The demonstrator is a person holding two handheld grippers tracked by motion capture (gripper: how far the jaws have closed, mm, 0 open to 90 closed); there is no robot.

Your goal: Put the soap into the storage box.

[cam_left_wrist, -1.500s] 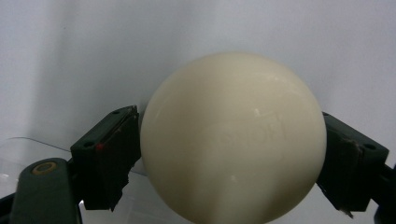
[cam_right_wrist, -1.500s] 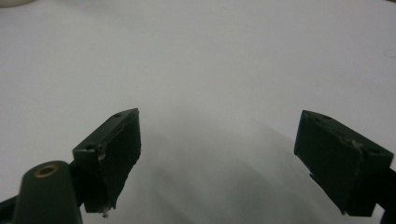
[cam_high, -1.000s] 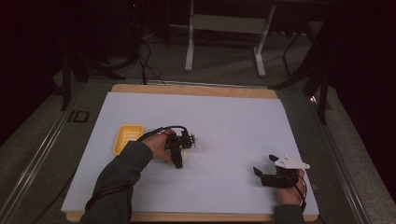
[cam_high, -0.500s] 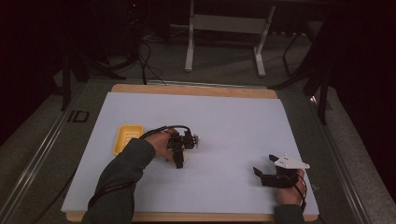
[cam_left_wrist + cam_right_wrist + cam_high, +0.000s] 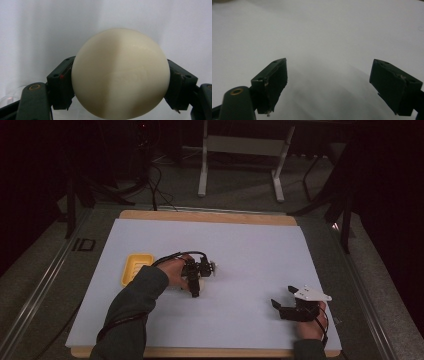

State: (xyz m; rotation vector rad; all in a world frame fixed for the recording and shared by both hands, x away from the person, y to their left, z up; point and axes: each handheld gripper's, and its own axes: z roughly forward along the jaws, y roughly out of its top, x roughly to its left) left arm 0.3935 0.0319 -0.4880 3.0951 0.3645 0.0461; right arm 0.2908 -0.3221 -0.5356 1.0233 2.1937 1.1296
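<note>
While the left gripper (image 5: 120, 82) pinches a cream ball (image 5: 120, 73) btwn both jaws, the ball blocks most of what's behind it. From above, ball is hard to see under the hand, w/ a yellow tray (image 5: 136, 268) just at its 9 o'clock. Right gripper (image 5: 337, 85) is spread wide over white sheet (image 5: 332, 32), holding nothing.

**Table surface: clearance and obstructions**

White sheet (image 5: 250, 250): broad bare stretches along the far edge, the middle and the right side.
Yellow tray (image 5: 136, 268): left of centre, just beside the left forearm (image 5: 135, 305).
Left gripper (image 5: 196, 281): mid-table, jaws clamped on a cream ball (image 5: 120, 73) that blocks the gap between them.
Right gripper (image 5: 285, 306): near right corner, jaws spread, bare sheet between them; well apart from the left gripper, an unobstructed lane between.
</note>
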